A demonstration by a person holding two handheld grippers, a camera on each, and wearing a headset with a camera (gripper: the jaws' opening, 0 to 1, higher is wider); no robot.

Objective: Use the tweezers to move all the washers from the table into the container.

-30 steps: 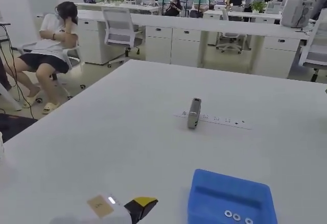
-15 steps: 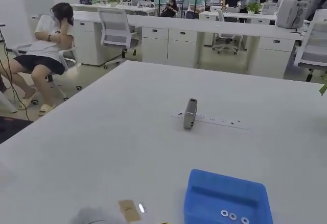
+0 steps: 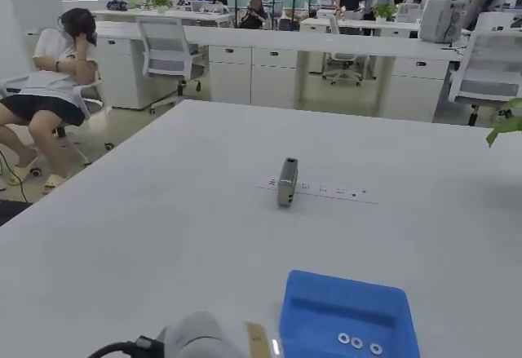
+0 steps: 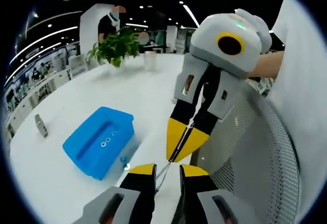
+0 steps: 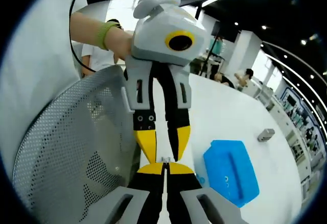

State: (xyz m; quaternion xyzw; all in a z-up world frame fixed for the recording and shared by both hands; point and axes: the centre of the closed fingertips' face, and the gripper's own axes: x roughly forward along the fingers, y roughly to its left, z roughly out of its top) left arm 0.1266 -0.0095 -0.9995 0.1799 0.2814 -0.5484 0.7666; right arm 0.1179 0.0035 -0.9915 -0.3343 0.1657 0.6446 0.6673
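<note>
Tweezers [image 4: 163,173] run as a thin metal bar from the gap of the left tongs [image 4: 167,169] up into the right tongs [image 4: 173,153]. The two pairs of tongs face each other tip to tip. The right tongs are clenched on the tweezers, their yellow tips drawn to a point around the bar. The left tongs stand a little parted with the tweezers' end between them; whether their pads press on it I cannot tell.

On the white tabletop [image 3: 204,211] a blue container [image 4: 84,155] sits ahead and to the left of the left tongs, near but apart. In the right gripper view it lies ahead and to the right of the right tongs. Three washers [image 3: 356,342] lie in a short row on its floor. A small shiny bit [image 4: 126,166], too small to name, rests on the tabletop just beside the container's nearest corner, between it and the left tongs.

A mesh chair back [image 4: 245,152] curves close by the tongs on the side away from the container. Well beyond the container, far from both tongs, a grey adapter [image 3: 286,182] stands on a white power strip [image 3: 326,189]. A potted plant [image 4: 115,45] stands farther off.
</note>
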